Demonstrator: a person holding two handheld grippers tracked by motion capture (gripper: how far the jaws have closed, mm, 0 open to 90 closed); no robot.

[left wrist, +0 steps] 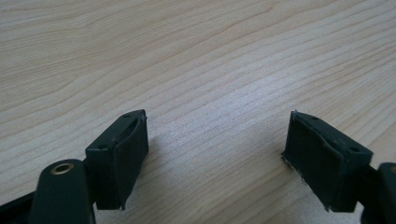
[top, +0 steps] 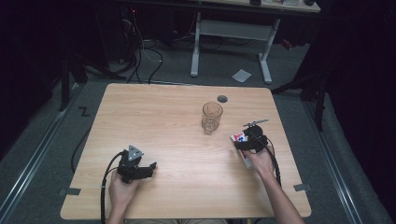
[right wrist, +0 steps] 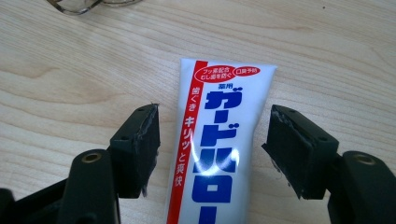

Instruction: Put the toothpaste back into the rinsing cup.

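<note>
A white toothpaste tube (right wrist: 219, 140) with a red stripe and blue lettering lies flat on the wooden table (top: 177, 140), at the right in the high view, where its end (top: 239, 138) pokes out from under the hand. My right gripper (right wrist: 215, 135) straddles it, one jaw on each side with a gap to the tube, so it is open. A clear drinking glass (top: 211, 117) stands upright just beyond and left of it. My left gripper (left wrist: 217, 154) rests open over bare wood near the front left (top: 148, 168).
A thin grey stick-like thing (top: 256, 122) shows just beyond the right gripper; I cannot tell what it is. A round cable hole (top: 222, 98) sits near the table's far edge. Beyond the table are a desk frame (top: 231, 30) and floor cables.
</note>
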